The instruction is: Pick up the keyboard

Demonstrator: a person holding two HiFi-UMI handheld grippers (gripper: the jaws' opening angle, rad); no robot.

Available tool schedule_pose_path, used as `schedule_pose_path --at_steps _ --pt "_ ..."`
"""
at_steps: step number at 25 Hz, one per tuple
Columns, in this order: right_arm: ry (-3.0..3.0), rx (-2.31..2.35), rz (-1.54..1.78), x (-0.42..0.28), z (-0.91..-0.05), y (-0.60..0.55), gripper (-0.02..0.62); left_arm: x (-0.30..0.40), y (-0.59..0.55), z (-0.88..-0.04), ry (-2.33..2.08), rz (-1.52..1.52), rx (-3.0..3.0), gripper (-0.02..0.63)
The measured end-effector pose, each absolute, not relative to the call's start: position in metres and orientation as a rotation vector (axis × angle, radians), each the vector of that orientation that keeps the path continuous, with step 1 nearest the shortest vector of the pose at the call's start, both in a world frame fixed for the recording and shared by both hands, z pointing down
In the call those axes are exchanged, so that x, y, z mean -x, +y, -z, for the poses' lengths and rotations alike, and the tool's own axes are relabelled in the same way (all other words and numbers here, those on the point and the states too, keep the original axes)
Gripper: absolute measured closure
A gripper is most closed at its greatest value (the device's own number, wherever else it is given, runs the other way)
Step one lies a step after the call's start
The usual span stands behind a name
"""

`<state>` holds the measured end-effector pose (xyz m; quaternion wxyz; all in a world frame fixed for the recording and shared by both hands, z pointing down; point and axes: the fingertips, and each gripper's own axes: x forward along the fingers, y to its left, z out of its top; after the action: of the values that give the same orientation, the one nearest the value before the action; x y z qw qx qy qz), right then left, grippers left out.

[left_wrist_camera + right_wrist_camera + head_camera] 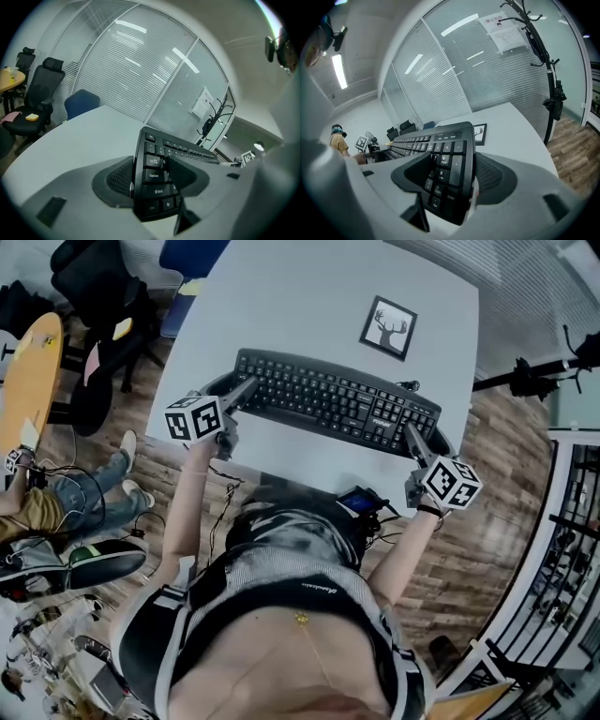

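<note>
Keyboard (333, 397) — black, stretched across the near part of the white table (309, 296) — is pinched at both ends. The left tool (242, 390) clamps its left edge, the right tool (413, 439) its right edge. A framed deer picture (388, 327) sits farther back.

Key legends on the keyboard (336, 397) too small to read in head view. Edge of the worktop (309, 296) in front of the keyboard hidden behind the person (281, 615).

Left gripper (153, 178) jaws are clamped on the end of the black keyboard (157, 161), one pad over the keys. White table (75, 136) behind; black chairs (42, 93) at left.
</note>
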<state>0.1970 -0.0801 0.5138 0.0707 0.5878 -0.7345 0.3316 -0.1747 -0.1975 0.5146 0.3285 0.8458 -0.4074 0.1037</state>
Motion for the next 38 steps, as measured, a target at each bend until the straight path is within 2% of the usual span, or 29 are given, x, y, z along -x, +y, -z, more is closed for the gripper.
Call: schedule_pose_path --at_steps 38 --pt "-2.219 -1.802 -1.018 -0.199 -0.494 -0.075 0.318 0.172 -0.201 -0.481 -1.096 -0.256 -2.256 0.387"
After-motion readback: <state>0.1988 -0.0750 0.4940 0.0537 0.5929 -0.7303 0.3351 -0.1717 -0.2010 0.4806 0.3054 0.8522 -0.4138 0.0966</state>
